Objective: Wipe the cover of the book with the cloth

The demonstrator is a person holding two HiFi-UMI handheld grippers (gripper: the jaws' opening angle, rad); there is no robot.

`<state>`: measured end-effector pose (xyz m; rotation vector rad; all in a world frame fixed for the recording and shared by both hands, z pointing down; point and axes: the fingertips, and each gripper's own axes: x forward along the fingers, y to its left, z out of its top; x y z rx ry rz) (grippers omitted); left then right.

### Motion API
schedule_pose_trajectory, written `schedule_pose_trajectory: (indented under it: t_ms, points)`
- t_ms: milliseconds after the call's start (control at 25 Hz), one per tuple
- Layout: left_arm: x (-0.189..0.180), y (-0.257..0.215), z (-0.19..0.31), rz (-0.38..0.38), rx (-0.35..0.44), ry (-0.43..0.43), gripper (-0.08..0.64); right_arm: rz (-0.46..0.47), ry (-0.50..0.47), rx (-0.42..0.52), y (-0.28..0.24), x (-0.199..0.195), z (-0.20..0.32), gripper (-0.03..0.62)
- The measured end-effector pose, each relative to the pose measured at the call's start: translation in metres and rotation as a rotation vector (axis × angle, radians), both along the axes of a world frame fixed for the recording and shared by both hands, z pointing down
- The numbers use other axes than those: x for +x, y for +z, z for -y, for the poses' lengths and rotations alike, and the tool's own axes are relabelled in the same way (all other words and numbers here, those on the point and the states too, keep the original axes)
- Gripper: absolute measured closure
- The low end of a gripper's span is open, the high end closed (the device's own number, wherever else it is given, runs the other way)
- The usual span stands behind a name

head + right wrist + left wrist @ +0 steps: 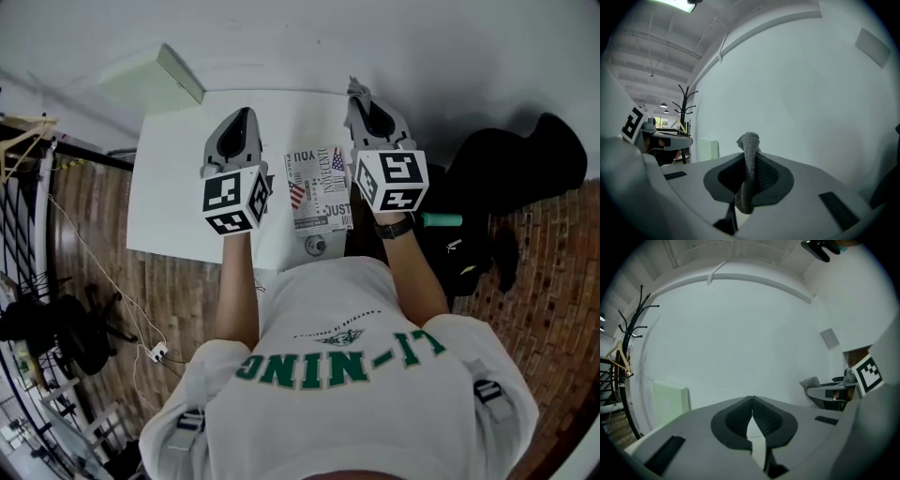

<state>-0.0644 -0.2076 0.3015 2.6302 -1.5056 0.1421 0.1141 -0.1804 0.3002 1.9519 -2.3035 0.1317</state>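
Your right gripper held the grey cloth pinched in closed jaws; your left gripper was closed on nothing; the book lay flat on the table, below and about midway between them, long axis pointing away from you.

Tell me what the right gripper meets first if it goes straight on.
Probably the white wall; the right gripper, shut on the cloth, has nothing else ahead in its view, though depth is unclear.

book: black-and-white lettering (one red-blue flag patch) | cloth: grey knit | table: white
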Motion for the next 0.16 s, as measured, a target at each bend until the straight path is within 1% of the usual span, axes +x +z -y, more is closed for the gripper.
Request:
schedule_pose_trajectory:
  t_ms: [160]
  points:
    - [-0.009, 0.032, -0.005, -0.003, -0.062, 0.023, 0.548, -0.020, 0.006, -0.033, 0.016, -0.012, -0.017, 0.554]
